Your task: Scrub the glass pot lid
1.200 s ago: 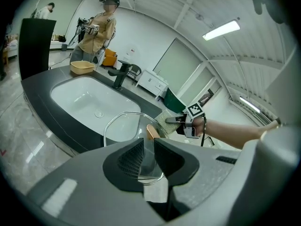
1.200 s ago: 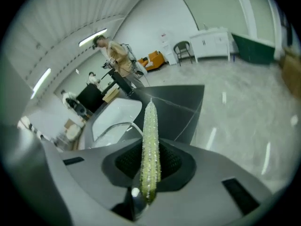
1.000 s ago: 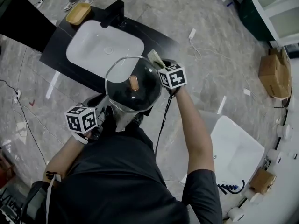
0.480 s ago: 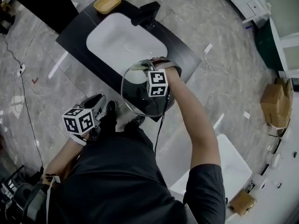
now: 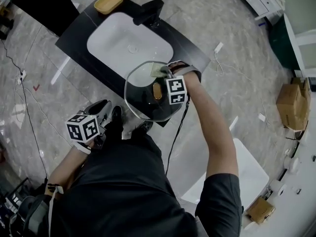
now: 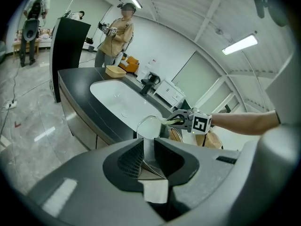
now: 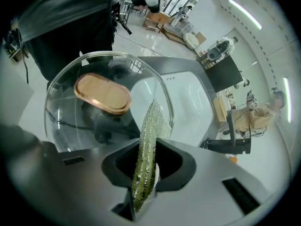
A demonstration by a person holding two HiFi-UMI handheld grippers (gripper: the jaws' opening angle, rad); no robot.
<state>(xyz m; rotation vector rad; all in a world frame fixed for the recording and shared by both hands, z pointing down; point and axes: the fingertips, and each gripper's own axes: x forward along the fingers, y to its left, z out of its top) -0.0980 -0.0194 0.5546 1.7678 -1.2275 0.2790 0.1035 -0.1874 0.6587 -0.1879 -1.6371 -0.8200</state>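
Right gripper (image 5: 166,73) and sponge (image 5: 158,69) shifted aside, clear glass lid (image 5: 143,102), copper knob (image 5: 157,90)

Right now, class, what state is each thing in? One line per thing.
Lid: held in the air, clamped at its rim.
Left gripper: shut on lid.
Right gripper: shut on sponge.
Sponge: gripped, tip at the lid's rim.
Tap: no water running.

Glass pot lid (image 6: 151,126): lower rim buried between jaws of left gripper (image 6: 148,146). Scrub pad (image 7: 153,119): near end lost inside right gripper (image 7: 146,149), probably clamped there.
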